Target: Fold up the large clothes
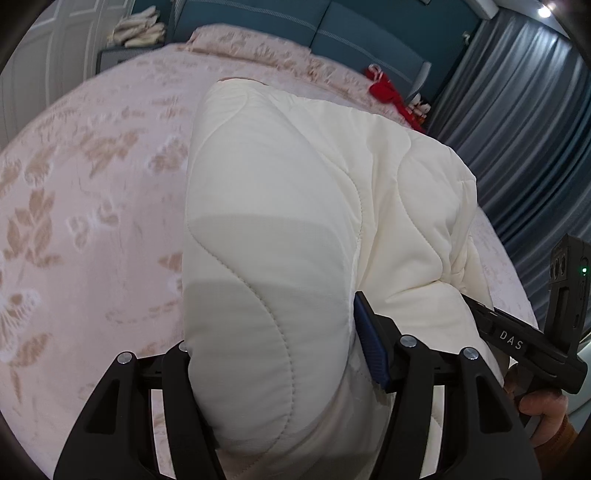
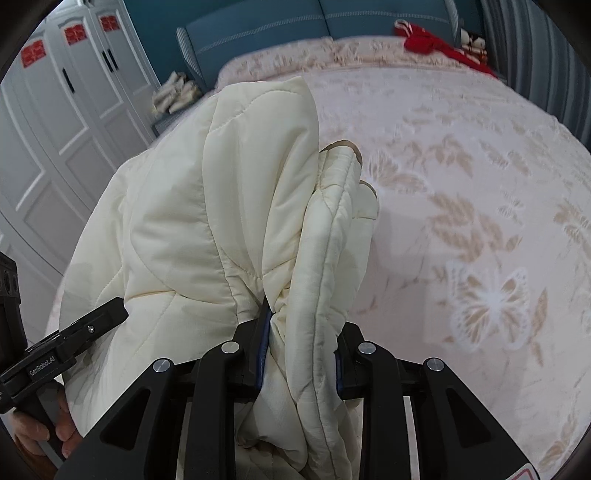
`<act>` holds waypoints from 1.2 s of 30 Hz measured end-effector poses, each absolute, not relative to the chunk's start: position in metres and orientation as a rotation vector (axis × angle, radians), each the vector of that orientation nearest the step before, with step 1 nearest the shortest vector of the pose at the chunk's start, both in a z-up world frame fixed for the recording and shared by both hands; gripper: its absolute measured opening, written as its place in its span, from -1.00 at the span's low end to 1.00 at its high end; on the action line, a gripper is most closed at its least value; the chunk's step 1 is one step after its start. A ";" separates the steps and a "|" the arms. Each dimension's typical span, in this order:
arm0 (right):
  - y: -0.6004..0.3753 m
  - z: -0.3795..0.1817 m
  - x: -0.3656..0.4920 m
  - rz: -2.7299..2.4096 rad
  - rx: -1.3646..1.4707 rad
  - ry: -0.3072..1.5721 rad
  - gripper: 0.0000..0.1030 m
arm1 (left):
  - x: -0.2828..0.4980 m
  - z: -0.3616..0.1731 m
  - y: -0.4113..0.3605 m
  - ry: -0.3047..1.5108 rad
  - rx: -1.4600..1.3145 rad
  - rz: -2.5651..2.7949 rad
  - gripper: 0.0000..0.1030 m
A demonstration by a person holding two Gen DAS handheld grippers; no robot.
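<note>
Cream quilted jacket hangs bunched above floral bedspread, blocking view. Left gripper and right gripper each clenched on jacket. Red cloth near headboard; wardrobe beside.

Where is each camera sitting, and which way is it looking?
Left wrist: sits on the left gripper, looking along its fingers over the cream quilted coat it grips, toward the blue headboard; the right gripper and its hand show at right.
Right wrist: sits on the right gripper, also clamping the coat and facing the headboard; the left gripper and hand show at left.
Shared: the coat, floral bedspread, red cloth, headboard.
</note>
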State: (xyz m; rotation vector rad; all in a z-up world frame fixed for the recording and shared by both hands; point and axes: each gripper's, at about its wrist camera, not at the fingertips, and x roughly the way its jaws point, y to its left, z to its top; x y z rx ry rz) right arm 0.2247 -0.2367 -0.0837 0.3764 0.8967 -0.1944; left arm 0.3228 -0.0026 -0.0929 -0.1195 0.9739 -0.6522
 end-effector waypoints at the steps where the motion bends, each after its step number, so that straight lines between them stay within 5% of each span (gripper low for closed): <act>1: -0.237 -0.092 0.227 -0.198 0.378 0.914 -0.50 | 0.324 -0.100 -0.002 0.989 -0.122 -0.647 0.16; 5: -0.239 -0.104 0.228 -0.202 0.397 0.921 -0.43 | 0.324 -0.111 0.000 0.986 -0.151 -0.629 0.27; 10: -0.248 -0.101 0.226 -0.219 0.429 0.936 -0.19 | 0.324 -0.109 -0.001 0.988 -0.112 -0.502 0.72; 17: -0.260 -0.034 0.168 -0.265 0.405 0.831 -0.12 | 0.280 -0.039 0.029 0.922 -0.029 -0.286 0.69; 18: -0.256 -0.023 0.155 -0.255 0.390 0.816 -0.14 | 0.269 -0.028 0.032 0.918 -0.023 -0.273 0.69; 20: -0.244 -0.008 0.138 -0.224 0.354 0.805 -0.57 | 0.250 -0.014 0.033 0.918 -0.002 -0.256 0.69; 23: -0.217 -0.001 0.129 -0.155 0.288 0.829 -0.84 | 0.226 -0.012 0.023 0.933 0.051 -0.238 0.56; 27: -0.186 -0.013 0.136 -0.123 0.192 0.884 -0.94 | 0.217 -0.030 0.006 0.974 0.113 -0.205 0.39; 36: -0.184 -0.069 0.157 -0.176 0.141 1.034 -1.00 | 0.223 -0.067 -0.005 1.053 0.141 -0.153 0.38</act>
